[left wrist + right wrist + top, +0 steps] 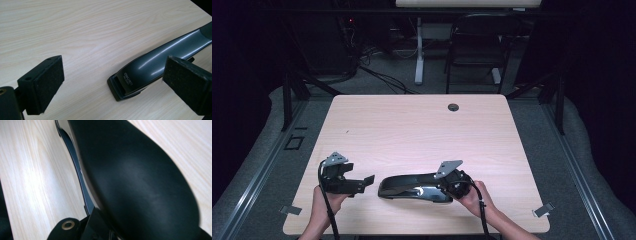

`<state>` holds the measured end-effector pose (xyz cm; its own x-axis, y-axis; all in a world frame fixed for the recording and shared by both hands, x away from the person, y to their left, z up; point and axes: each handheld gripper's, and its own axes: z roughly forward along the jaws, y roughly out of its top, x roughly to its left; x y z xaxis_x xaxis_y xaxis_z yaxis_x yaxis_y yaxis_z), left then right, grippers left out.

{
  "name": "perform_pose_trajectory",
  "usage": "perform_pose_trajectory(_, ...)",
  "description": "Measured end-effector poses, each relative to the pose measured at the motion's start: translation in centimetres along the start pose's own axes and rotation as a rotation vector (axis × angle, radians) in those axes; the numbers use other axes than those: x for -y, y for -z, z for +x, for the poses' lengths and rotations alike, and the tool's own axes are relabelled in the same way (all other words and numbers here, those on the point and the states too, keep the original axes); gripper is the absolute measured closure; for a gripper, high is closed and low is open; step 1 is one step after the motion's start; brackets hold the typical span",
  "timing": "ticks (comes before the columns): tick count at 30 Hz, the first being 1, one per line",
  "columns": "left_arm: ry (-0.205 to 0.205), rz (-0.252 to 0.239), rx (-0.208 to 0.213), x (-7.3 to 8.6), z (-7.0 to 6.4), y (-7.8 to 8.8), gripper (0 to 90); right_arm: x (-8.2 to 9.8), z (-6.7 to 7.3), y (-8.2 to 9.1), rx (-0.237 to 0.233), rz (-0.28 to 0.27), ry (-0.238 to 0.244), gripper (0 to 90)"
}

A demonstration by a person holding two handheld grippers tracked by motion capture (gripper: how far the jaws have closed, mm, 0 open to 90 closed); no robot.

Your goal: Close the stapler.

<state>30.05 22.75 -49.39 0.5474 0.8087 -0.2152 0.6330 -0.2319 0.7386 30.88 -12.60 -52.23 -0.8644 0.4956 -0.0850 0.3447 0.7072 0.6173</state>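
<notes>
A long dark stapler (pixel 414 187) with a glossy curved top lies flat on the pale wood worktop (pixel 422 125), near the person's edge and slightly right of the middle, its length running left to right. Its front end, which carries a small printed brand mark (pixel 127 77), points toward the person's left.

The right hand-held gripper (pixel 455 181) sits at the stapler's right end, over its rear part, with the person's right hand (pixel 474 196) behind it. In the right gripper view the stapler's black top (pixel 140 182) lies right up against the camera and hides the pads; the jaws are drawn fully together there, but whether they actually clamp the stapler cannot be told.

The left hand-held gripper (pixel 362 184) rests low over the worktop just left of the stapler's front end, held by the left hand (pixel 326 199). Its jaws stand wide apart, and both black foam pads (pixel 48 83) are clear of everything. In the left gripper view the stapler's nose lies ahead of the gap, nearer the right-hand pad, which overlaps it in the picture without pressing on it; bare worktop lies between the pads
</notes>
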Motion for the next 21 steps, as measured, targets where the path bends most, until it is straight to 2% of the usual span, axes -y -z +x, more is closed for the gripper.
perform_pose_trajectory(7,-0.006,0.008,-0.007,0.0,-0.1,-0.1,3.9,0.6,-0.3,-0.2,-0.004,0.03,0.002,90.0)
perform_pose_trajectory(15,-0.009,0.01,-0.008,0.1,0.0,-0.1,3.9,1.2,-0.6,-0.6,-0.016,0.061,-0.016,89.1)
perform_pose_trajectory(16,-0.008,0.01,-0.008,0.1,0.0,-0.1,3.9,1.6,-0.8,-0.5,-0.013,0.084,-0.011,89.5)
perform_pose_trajectory(18,-0.008,0.012,-0.008,0.1,0.0,-0.2,3.9,1.9,-1.1,-0.1,-0.005,0.086,-0.022,89.9)
perform_pose_trajectory(21,-0.016,0.018,-0.005,0.0,0.0,-0.1,3.9,2.3,-1.6,0.7,0.012,0.068,-0.045,90.0)
